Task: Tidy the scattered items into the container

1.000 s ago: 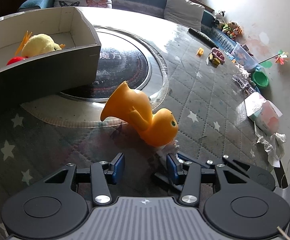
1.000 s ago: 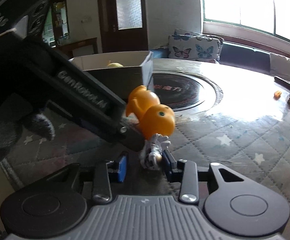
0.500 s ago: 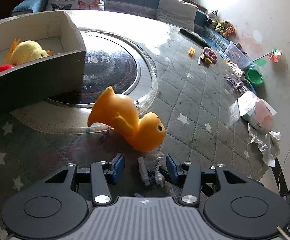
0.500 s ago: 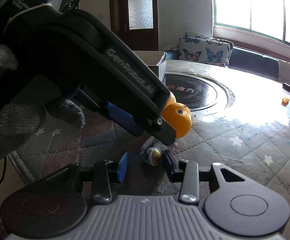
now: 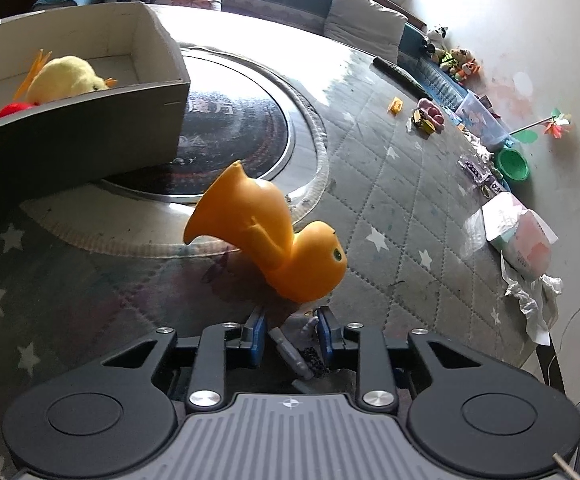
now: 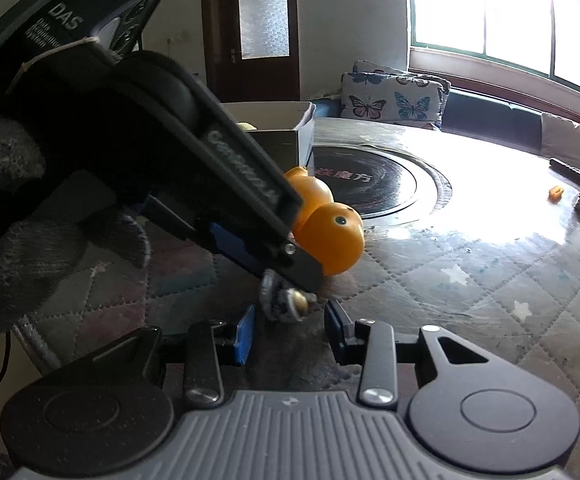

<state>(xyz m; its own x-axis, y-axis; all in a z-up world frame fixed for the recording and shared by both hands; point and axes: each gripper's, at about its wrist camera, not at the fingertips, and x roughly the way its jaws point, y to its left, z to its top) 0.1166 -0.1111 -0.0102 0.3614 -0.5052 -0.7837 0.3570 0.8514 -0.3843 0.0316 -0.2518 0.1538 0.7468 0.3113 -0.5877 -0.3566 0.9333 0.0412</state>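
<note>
Left tongs low over the worktop, blue pads narrowed around a small grey figure; contact on the right pad looks likely, left pad shows a sliver of gap, so a firm grip cannot be told. Figure lies on the quilted cover just in front of the orange duck, which is tipped over on its side, head toward the tongs. Right tongs held wide apart, empty, facing the same figure from the other side; left tongs' tip sits over it. Gloved hand grips the left tool. Box stands behind the duck, on the dark round inset; inside, a yellow plush and something red. Small toys far across the worktop.
</note>
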